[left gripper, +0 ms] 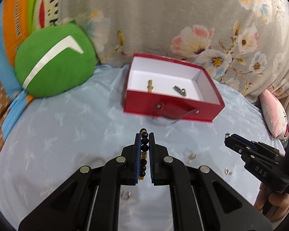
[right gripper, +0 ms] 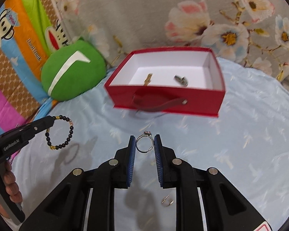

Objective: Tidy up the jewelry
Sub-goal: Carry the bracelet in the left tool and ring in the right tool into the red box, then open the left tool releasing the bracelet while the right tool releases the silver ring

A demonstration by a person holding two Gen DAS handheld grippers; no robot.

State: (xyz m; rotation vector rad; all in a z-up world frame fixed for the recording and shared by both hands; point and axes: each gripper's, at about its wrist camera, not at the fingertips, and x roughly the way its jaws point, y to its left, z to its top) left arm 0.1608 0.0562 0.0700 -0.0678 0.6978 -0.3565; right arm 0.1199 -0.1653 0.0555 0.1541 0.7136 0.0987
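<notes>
A red box [left gripper: 171, 108] with a white inside stands open on the light blue sheet; it also shows in the right wrist view [right gripper: 169, 101]. A gold piece [left gripper: 150, 86] and a dark metal piece [left gripper: 180, 90] lie in it. My left gripper [left gripper: 144, 138] is shut on a black bead bracelet [left gripper: 144, 147], held above the sheet in front of the box; the bracelet hangs from it in the right wrist view [right gripper: 69, 136]. My right gripper [right gripper: 144, 141] is shut on a silver ring [right gripper: 144, 143] with a pink stone, also short of the box.
A green round cushion [left gripper: 54, 65] lies left of the box. A floral grey blanket [left gripper: 183, 19] rises behind it. Small gold pieces lie on the sheet [left gripper: 191, 156], [left gripper: 228, 171], [left gripper: 125, 195], [right gripper: 166, 201]. A pink pillow [left gripper: 273, 115] sits at the right.
</notes>
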